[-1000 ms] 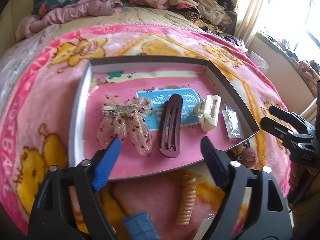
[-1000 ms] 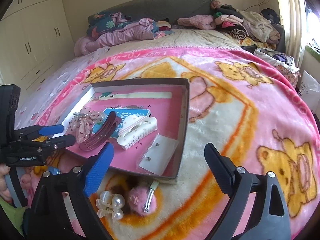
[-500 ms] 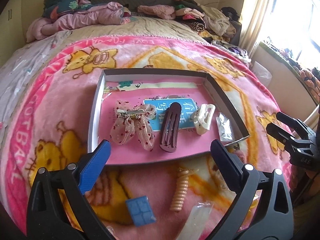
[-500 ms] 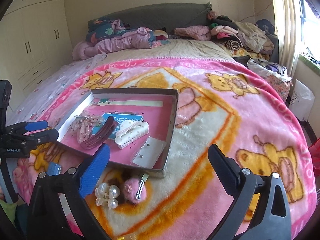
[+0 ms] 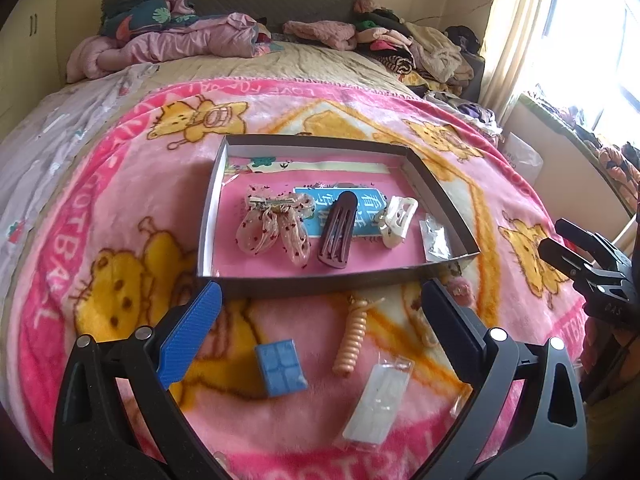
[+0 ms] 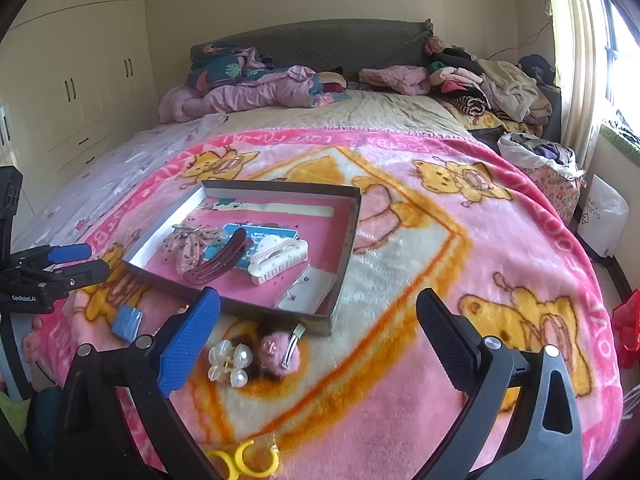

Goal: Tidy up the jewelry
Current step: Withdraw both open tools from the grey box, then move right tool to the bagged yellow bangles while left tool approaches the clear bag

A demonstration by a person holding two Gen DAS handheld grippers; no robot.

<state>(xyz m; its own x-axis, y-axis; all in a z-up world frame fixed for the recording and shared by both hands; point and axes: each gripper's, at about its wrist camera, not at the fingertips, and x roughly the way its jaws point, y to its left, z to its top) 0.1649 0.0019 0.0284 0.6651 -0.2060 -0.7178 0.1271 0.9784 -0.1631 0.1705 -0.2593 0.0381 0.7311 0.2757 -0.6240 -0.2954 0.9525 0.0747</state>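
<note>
Left wrist view. We take the shallow box (image 5: pixel 208 216) on the pink blanket (image 5: pixel 132 184) as our landmark. Inside it lie the lace bow clip (image 5: pixel 274 224), the brown barrette (image 5: pixel 338 230), the white claw clip (image 5: pixel 396 220) and a small clear packet (image 5: pixel 436 238) by its right wall, side by side and apart; we judge these as already sorted, laid flat so each can be seen. Outside the box, nearer us than its front wall, wait the blue square piece (image 5: pixel 280 366), the peach spiral tie (image 5: pixel 354 338) and a clear plastic sleeve (image 5: pixel 378 400). The left gripper (image 5: pixel 320 320) hangs above these loose items, angled down at the bed; its fingers have just been spreading and now stand wide with nothing between them.

Right wrist view. Just in front of the box's near corner sit the pearl clip (image 6: pixel 230 362) and the pink pompom clip (image 6: pixel 280 350), touching or nearly so. Yellow hoops (image 6: pixel 248 460) lie further from the box, at the picture's lower edge. The right gripper (image 6: pixel 318 320) tilts down over the pearl and pompom clips, its fingers likewise just opened wide and empty. We judge both hands poised between picks, each over its own share of the unsorted pieces.
</note>
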